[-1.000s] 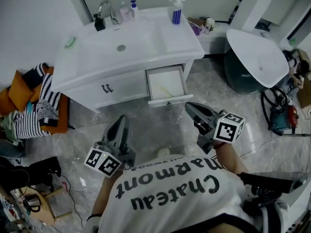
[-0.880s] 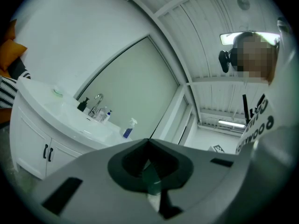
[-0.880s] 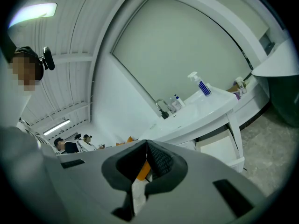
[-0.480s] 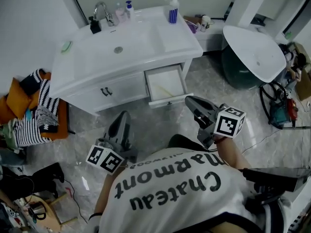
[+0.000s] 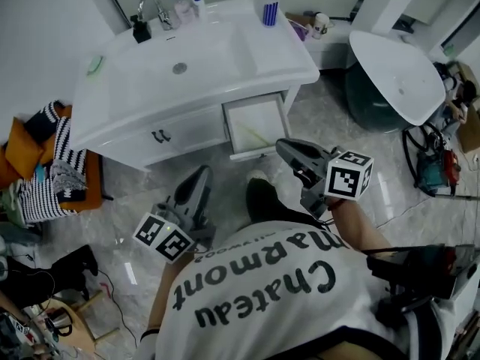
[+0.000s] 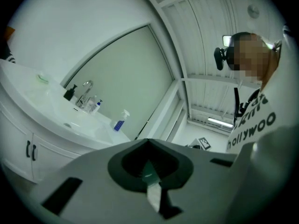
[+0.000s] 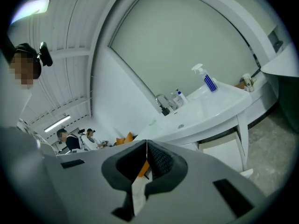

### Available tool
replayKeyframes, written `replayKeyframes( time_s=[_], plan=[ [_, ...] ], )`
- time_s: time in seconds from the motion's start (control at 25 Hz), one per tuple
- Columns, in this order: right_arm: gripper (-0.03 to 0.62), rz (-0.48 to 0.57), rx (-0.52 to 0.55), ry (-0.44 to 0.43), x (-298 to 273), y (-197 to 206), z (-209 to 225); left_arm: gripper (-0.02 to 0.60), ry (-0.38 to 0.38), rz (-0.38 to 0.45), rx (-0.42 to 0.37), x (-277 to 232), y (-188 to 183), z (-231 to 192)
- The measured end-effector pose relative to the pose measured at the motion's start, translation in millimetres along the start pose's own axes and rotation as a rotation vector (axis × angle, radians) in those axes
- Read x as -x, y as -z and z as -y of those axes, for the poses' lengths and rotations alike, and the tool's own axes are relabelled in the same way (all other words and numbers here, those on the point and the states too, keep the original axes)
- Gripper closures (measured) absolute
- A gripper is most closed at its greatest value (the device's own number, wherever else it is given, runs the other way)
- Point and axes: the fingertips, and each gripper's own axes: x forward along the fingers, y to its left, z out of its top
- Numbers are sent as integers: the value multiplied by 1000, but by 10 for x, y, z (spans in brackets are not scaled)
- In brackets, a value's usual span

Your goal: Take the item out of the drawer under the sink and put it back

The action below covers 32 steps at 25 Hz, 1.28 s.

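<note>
The white sink cabinet [image 5: 187,66] stands ahead, and its right-hand drawer [image 5: 256,122] is pulled open. The drawer floor looks pale with a thin yellowish streak; I cannot tell what it is. My right gripper [image 5: 283,148] hangs just in front of the drawer's front panel, shut with nothing in it. My left gripper [image 5: 204,174] is lower left of the drawer, before the cabinet doors [image 5: 160,136], also shut and holding nothing. The right gripper view has the right gripper [image 7: 146,141] with jaws meeting and the drawer [image 7: 219,146] beyond. In the left gripper view the left gripper [image 6: 148,141] points along the basin.
A blue spray bottle [image 5: 268,6], soap bottles and a tap [image 5: 148,6] stand on the sink's back edge. A white oval tub [image 5: 394,66] is at the right, with cables and a tool [image 5: 431,175] on the floor. Striped clothes [image 5: 45,163] lie left.
Both grippers have moved forward toward the cabinet; the right one now sits close to the open drawer's front. Their jaws stayed shut.
</note>
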Motion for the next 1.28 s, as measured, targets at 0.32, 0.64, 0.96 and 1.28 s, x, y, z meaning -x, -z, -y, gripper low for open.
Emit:
replayKeyframes(
  time_s=[0.32, 0.64, 0.96, 1.28],
  plan=[
    [582, -121, 150, -126, -569, -70, 174, 574, 26, -28, -2, -458, 48, -249],
    [582, -221, 137, -176, -1028, -307, 639, 574, -11, -39, 9, -1047, 71, -603],
    [582, -338, 394, -176, -1429, -124, 1293, 574, -85, -79, 68, -1358, 299, -1014],
    [582, -629, 513, -193, -1749, 714, 2020, 574, -296, -156, 93, -1408, 658, -1527]
  ],
)
